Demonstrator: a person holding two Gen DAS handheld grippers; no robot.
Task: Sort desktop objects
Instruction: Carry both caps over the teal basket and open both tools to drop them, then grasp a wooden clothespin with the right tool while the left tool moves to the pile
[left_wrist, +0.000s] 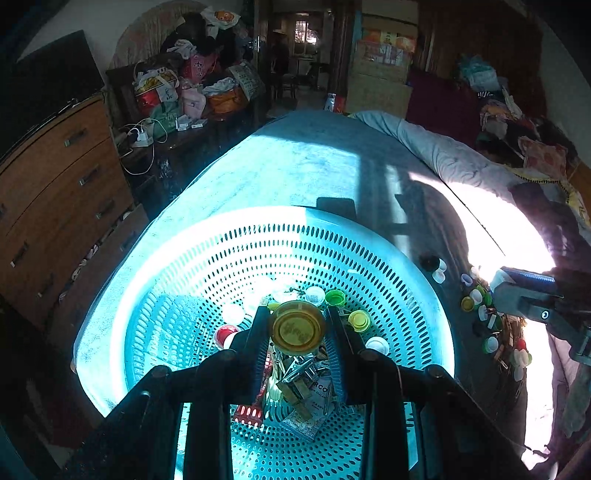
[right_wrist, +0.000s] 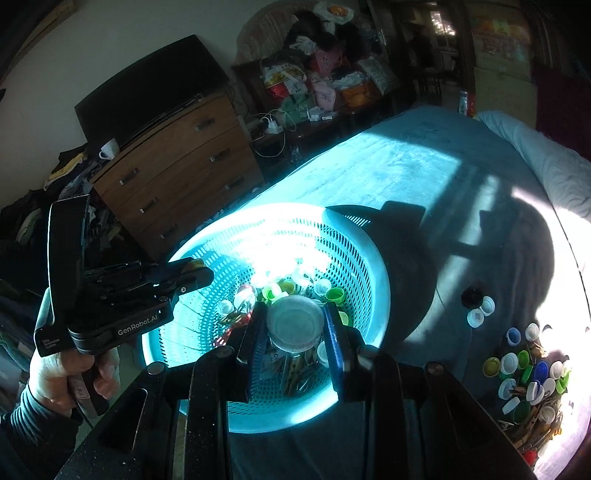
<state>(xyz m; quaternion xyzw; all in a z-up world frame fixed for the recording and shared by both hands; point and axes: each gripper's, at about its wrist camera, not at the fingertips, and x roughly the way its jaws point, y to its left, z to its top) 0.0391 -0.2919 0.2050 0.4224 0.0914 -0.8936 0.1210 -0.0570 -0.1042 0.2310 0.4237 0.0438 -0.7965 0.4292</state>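
I see a blue bed (left_wrist: 303, 162) bearing a perforated teal basket (left_wrist: 424, 273) (caps and clothespins inside). Over it, my left gripper (left_wrist: 297, 326) clamps a yellow lid (left_wrist: 297, 328); my right gripper (right_wrist: 294, 325) pinches a white lid (right_wrist: 294, 324), possibly translucent. Loose bottle caps (right_wrist: 532, 373) lie beside the basket.

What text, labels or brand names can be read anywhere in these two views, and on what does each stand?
"GenRobot.AI": white lettering on the black body of the left gripper, seen in the right wrist view.
"RCO": partial print on a paper packet lying in the round turquoise perforated plastic basket.
Embossed marks on the round yellow plastic lid: too blurred to read.
Print on the bags and boxes in the background: too small to read.
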